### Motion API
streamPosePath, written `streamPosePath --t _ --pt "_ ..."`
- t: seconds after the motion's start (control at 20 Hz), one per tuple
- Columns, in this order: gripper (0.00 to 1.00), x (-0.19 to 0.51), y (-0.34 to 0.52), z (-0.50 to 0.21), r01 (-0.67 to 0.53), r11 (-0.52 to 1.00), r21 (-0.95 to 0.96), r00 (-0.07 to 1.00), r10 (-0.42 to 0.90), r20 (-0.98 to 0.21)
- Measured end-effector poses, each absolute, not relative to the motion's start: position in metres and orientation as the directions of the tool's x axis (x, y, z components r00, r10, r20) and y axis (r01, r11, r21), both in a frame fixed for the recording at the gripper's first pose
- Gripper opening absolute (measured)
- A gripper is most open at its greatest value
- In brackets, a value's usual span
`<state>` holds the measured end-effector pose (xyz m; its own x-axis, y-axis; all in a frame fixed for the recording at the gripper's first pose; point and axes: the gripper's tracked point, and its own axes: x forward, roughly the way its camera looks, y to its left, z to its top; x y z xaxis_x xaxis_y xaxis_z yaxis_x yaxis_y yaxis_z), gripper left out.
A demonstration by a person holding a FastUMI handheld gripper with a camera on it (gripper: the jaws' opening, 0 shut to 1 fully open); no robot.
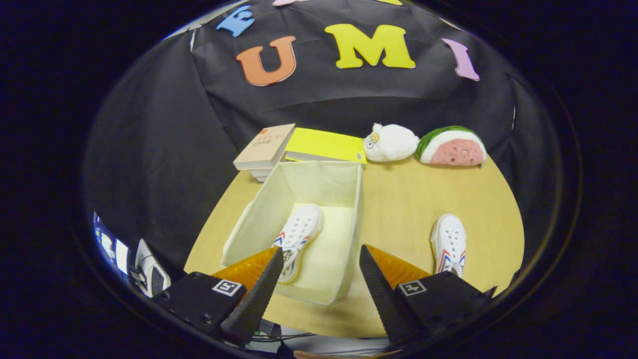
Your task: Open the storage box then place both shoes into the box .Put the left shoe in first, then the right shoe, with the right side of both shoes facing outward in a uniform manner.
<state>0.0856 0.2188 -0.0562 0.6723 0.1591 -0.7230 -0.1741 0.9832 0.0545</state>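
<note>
The gripper is hovering low in the frame, its jaws released and grasping nothing. One shoe is lying inside the open storage box at centre; the other shoe is sitting on the worktop at lower right.

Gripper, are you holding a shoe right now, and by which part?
Nothing is held. The gripper is open above the storage box; one shoe lies inside, the other shoe on the table.

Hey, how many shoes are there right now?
2. One shoe lies inside the open box, just past the open claw. The other shoe sits on the table, right of the box.
</note>
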Motion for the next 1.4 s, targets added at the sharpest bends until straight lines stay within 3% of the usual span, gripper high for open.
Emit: streamPosePath --t 0.4,0.75,1.3,1.4 --pt "0.98 0.085 0.092 -0.066 -0.02 0.999 0.051 0.68 0.051 -0.731" --pt "0.98 0.09 -0.007 -0.134 0.09 0.994 -0.068 0.551 -0.106 -0.828" --pt "0.98 0.097 -0.068 -0.204 0.116 0.985 -0.124 0.378 -0.159 -0.912" --pt "0.96 0.11 -0.063 -0.201 0.092 0.987 -0.129 0.402 -0.155 -0.903"
